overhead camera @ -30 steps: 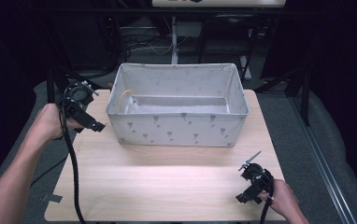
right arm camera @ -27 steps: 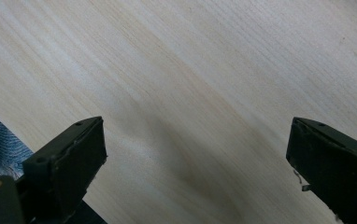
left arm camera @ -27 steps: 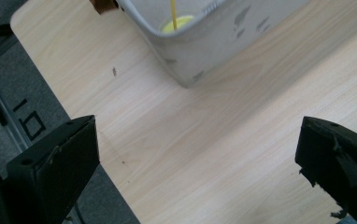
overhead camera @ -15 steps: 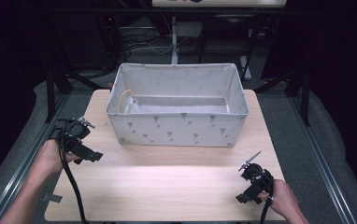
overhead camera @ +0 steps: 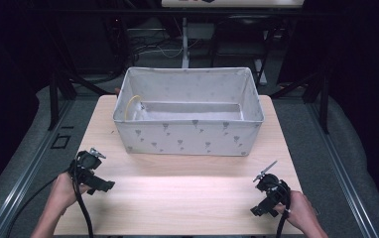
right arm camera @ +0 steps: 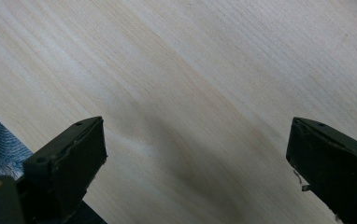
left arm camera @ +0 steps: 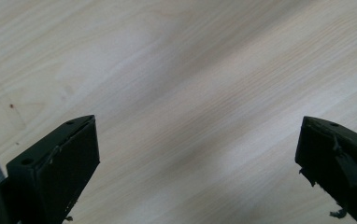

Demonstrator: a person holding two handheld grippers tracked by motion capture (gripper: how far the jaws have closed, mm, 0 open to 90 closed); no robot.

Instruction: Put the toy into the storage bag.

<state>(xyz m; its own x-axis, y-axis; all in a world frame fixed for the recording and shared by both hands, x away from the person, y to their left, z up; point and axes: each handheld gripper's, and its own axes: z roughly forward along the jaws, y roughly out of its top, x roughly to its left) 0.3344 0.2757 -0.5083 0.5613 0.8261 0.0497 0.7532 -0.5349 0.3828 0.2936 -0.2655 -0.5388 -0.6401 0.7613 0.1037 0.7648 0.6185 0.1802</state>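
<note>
High view: the left gripper (overhead camera: pixel 92 171) and right gripper (overhead camera: pixel 268 191) rest low over the surface (overhead camera: pixel 187 193), the bin (overhead camera: pixel 187 136) well ahead of both. Left gripper view: fingers (left arm camera: pixel 55 172) wide apart over bare wood. Right gripper view: fingers (right arm camera: pixel 67 163) apart too. A hasty reach could shove the light bin.

A lab or recording studio is suggested: a pale wooden counter (overhead camera: pixel 187 198) is ringed by black drapes (overhead camera: pixel 361 74), with dark metal stands (overhead camera: pixel 56 94) at the left of the frame and loose cables (overhead camera: pixel 148 47) at the upper centre.
</note>
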